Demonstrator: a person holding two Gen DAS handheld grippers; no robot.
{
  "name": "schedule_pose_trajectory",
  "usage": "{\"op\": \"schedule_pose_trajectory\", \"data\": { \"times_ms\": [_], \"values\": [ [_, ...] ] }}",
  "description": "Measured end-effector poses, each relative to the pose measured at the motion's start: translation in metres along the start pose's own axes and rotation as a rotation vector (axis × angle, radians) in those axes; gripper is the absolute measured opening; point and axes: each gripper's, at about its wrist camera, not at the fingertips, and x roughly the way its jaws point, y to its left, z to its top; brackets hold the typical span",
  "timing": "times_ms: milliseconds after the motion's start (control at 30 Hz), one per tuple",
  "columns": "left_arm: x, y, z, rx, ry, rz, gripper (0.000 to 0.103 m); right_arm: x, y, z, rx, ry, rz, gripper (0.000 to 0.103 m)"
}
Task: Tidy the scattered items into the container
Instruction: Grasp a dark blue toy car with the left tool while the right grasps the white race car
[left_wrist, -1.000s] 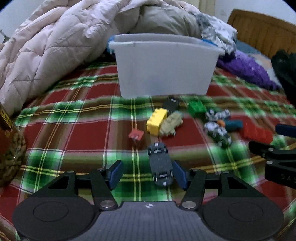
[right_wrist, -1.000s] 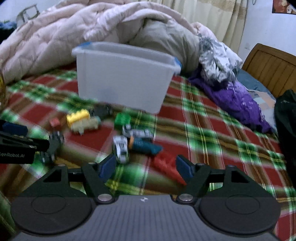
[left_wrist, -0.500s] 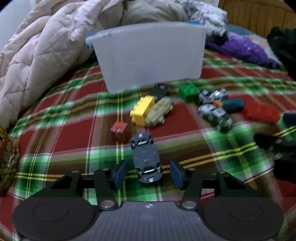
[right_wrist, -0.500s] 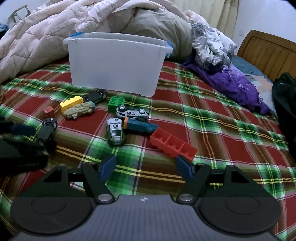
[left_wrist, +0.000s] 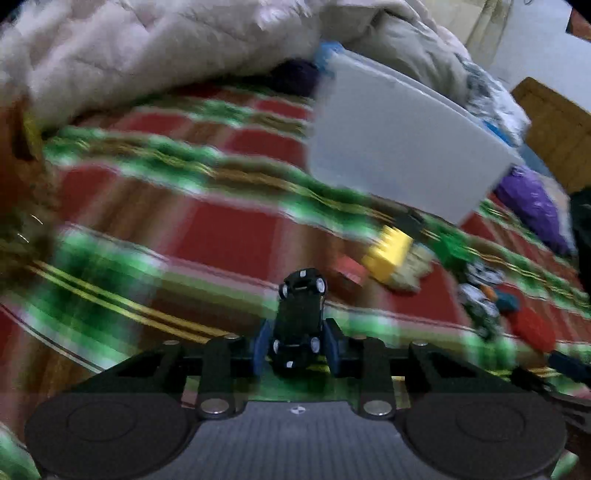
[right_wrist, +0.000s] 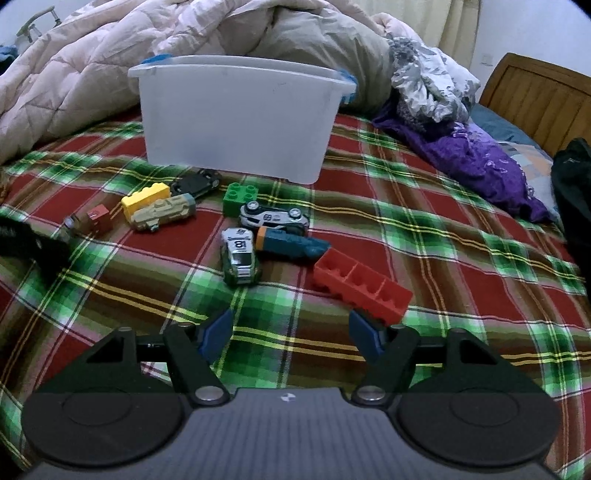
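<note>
My left gripper (left_wrist: 297, 349) has its jaws closing, and the blue pads press both sides of an upside-down black toy car (left_wrist: 301, 306). The white plastic container (left_wrist: 399, 155) stands beyond it on the plaid bedspread (right_wrist: 424, 236). My right gripper (right_wrist: 291, 332) hangs open over the blanket with nothing between its fingers; a long red brick (right_wrist: 362, 284) lies just ahead to its right. Scattered in front of the container (right_wrist: 240, 114) are a yellow brick (right_wrist: 146, 199), a tan vehicle (right_wrist: 164, 214), a green brick (right_wrist: 240, 197), a racing car (right_wrist: 240, 256) and a teal vehicle (right_wrist: 291, 245).
A pink duvet (right_wrist: 92, 70) is heaped behind and left of the container. Purple cloth (right_wrist: 472, 162) and a wooden headboard (right_wrist: 535, 88) lie to the right. A dark bag (right_wrist: 572, 192) sits at the right edge. The left view is motion-blurred.
The left gripper's pads have drawn in onto the black car, and the left view has swung and rolled, putting the container at upper right. The right gripper has stayed put, still open.
</note>
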Motion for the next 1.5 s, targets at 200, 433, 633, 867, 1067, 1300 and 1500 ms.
{"op": "schedule_pose_trajectory", "data": {
  "times_ms": [200,433,633,867,1067,1300,1500],
  "values": [
    [-0.019,-0.021,0.002,0.198,-0.096,0.132,0.050,-0.001,0.008,0.001,-0.016,-0.001,0.007,0.072],
    [-0.007,-0.035,0.000,0.268,-0.055,0.144,0.051,-0.004,0.014,0.001,-0.019,-0.006,0.015,0.072],
    [0.018,-0.040,-0.007,0.256,0.015,0.090,0.042,-0.001,0.013,0.002,-0.010,0.001,0.007,0.072],
    [0.007,-0.041,-0.009,0.242,0.013,0.040,0.024,0.015,0.021,0.020,-0.008,-0.046,0.048,0.072],
    [0.010,-0.037,-0.005,0.231,0.015,0.019,0.024,0.051,0.024,0.033,0.014,-0.002,0.072,0.066],
    [0.016,-0.036,0.001,0.272,-0.006,0.027,0.038,0.062,0.022,0.033,0.067,0.024,0.097,0.036],
    [0.027,-0.037,0.007,0.275,-0.021,0.039,0.046,0.053,0.030,0.029,0.015,0.016,0.089,0.035]
  ]
}}
